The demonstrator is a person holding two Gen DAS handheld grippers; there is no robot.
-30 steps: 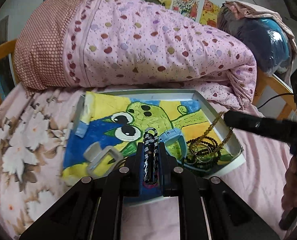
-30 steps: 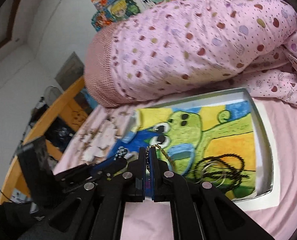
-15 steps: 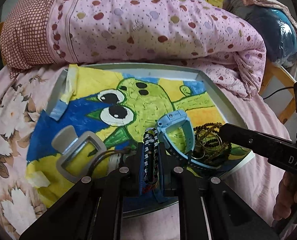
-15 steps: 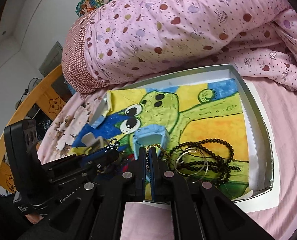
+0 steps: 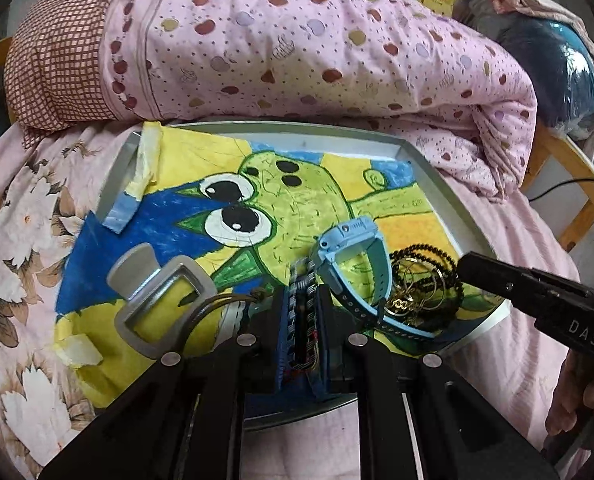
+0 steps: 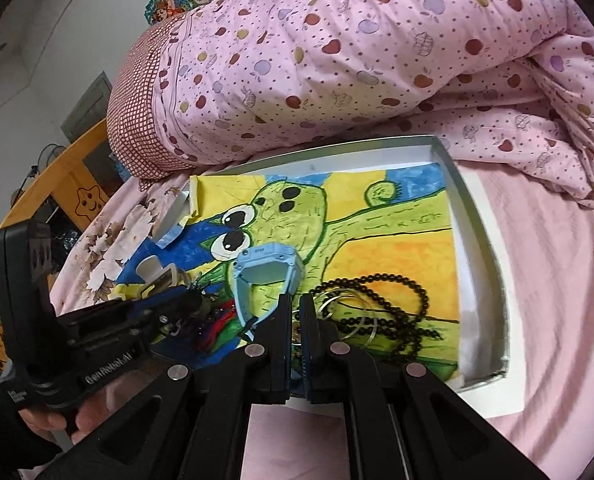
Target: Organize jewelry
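Note:
A grey-rimmed tray [image 5: 437,168] lined with a frog drawing lies on the bed. My left gripper [image 5: 303,304] is shut on a black-and-white woven bracelet [image 5: 302,280], low over the tray's near edge. My right gripper [image 6: 295,304] is shut on a thin gold chain [image 6: 295,330] and rests down in the tray beside the blue watch [image 6: 265,272]. That chain [image 5: 401,305] also shows in the left wrist view. A black bead string [image 6: 401,300], thin metal rings [image 6: 337,300] and a grey buckle [image 5: 161,300] lie in the tray.
A rolled pink dotted quilt [image 5: 297,48] lies right behind the tray. The floral sheet [image 5: 13,240] spreads at left, the plain pink sheet [image 6: 557,280] at right. A wooden bed rail [image 6: 37,184] runs at far left. A blue bundle [image 5: 557,64] sits at back right.
Both grippers have moved forward and down toward the tray. The gold chain, which hung above the tray from my right gripper, now lies down among the beads and rings.

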